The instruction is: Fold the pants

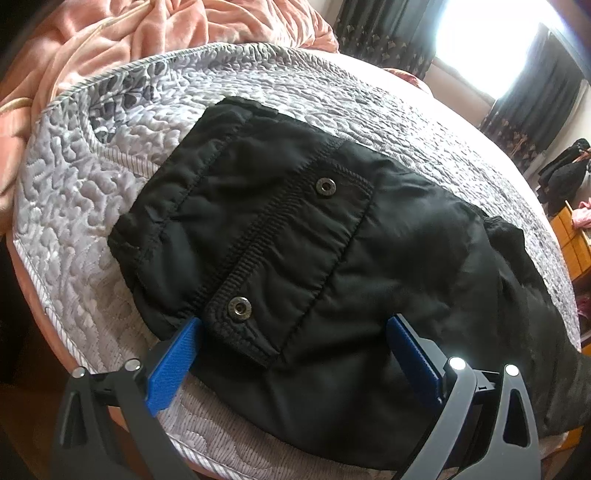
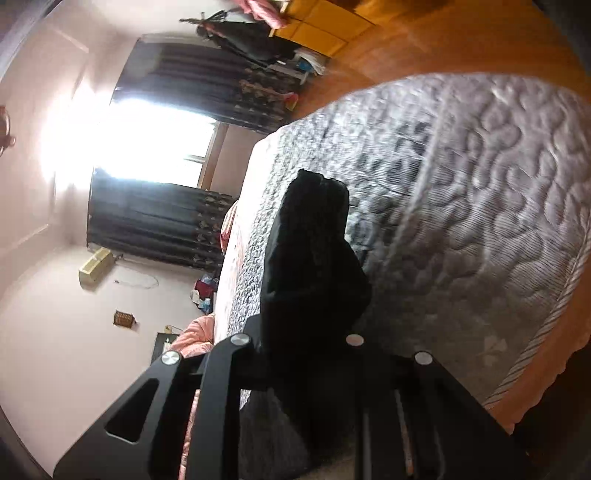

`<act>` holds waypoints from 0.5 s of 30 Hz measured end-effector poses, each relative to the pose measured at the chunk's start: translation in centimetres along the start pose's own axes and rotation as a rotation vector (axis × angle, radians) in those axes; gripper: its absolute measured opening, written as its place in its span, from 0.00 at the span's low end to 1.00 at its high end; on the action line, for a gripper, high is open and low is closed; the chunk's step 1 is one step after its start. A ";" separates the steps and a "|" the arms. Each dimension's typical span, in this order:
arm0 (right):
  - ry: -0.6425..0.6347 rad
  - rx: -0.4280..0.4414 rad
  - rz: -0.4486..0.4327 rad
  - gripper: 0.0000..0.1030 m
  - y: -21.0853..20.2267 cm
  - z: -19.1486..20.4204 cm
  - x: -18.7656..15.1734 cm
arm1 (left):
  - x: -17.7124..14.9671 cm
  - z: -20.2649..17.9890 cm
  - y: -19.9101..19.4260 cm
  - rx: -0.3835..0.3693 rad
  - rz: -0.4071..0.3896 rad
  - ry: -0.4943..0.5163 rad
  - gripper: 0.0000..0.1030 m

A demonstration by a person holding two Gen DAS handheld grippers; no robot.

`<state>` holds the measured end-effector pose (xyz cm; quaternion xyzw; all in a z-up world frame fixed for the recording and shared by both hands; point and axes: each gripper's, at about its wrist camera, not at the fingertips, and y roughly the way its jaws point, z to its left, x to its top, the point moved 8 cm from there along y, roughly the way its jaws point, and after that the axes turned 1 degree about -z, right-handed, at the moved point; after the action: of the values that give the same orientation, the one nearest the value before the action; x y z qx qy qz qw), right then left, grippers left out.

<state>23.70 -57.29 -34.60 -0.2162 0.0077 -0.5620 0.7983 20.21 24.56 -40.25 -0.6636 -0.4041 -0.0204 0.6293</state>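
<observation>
Item: black padded nylon pants [image 1: 295, 236], lying in a folded bundle on the bed, near its front edge in the left wrist view.
Surface: grey quilted bedspread with a pebbled stitch pattern [image 1: 92, 206], covering the bed; the pants rest on it.
Pants detail: a ribbed band runs across the top layer, with two round metal snap buttons, one further off [image 1: 326, 185] and one close to the camera [image 1: 239, 307]; stitched seams mark a rectangular panel.
Left gripper [image 1: 295, 339]: blue plastic fingers [image 1: 173, 365] spread wide, one at each side of the near edge of the pants; both tips lie at the cloth, the left one over the bedspread beside it. Nothing is pinched between them.
Right gripper [image 2: 306, 347]: black frame seen tilted, with a dark fold of the pants [image 2: 314, 266] rising from between its arms above the bedspread [image 2: 480, 221]. The fingers themselves are hidden by the cloth; whether they pinch it cannot be told.
Bedding: crumpled salmon-pink plush blanket [image 1: 129, 33] heaped at the far side of the bed, behind the bedspread.
Room: bright window [image 1: 487, 40] flanked by dark patterned curtains [image 1: 384, 29]; orange wooden floor [image 2: 406, 40] past the bed in the right wrist view.
</observation>
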 end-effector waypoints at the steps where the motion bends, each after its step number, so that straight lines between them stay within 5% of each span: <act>1: -0.012 -0.002 -0.001 0.16 -0.3 0.6 0.1 | 0.0 0.0 0.0 0.000 0.000 0.001 0.96; 15: -0.265 -0.053 -0.014 0.16 -1.2 10.3 -1.6 | -0.1 0.0 -0.2 -0.032 -0.014 -0.028 0.96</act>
<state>24.64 -52.75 -25.22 -0.3094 -0.0844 -0.5336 0.7826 19.98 24.49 -40.14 -0.6709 -0.4173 -0.0219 0.6126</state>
